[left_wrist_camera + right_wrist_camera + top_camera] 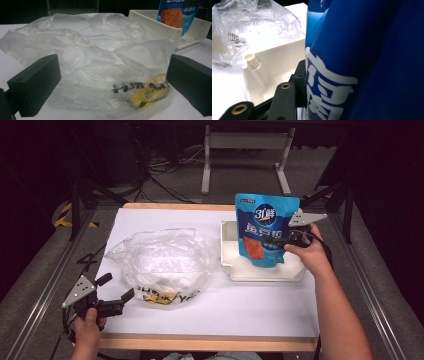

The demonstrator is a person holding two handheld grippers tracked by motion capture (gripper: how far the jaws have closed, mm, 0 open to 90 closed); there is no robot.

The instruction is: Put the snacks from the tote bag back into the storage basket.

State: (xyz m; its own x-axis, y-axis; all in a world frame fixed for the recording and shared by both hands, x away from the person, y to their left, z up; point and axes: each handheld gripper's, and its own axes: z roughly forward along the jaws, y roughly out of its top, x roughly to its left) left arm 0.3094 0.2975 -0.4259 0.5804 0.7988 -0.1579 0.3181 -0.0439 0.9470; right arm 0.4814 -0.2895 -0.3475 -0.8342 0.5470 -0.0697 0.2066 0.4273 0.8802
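You're holding the blue foil snack pouch upright in the white plastic tray at 2 o'clock, right gripper clamping its edge for steadiness; left gripper is waiting wide open by the crumpled clear plastic bag.

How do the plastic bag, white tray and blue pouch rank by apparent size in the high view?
1. Plastic bag, largest.
2. White tray.
3. Blue pouch, smallest, though it stands upright in the tray, so the gap is unsure.
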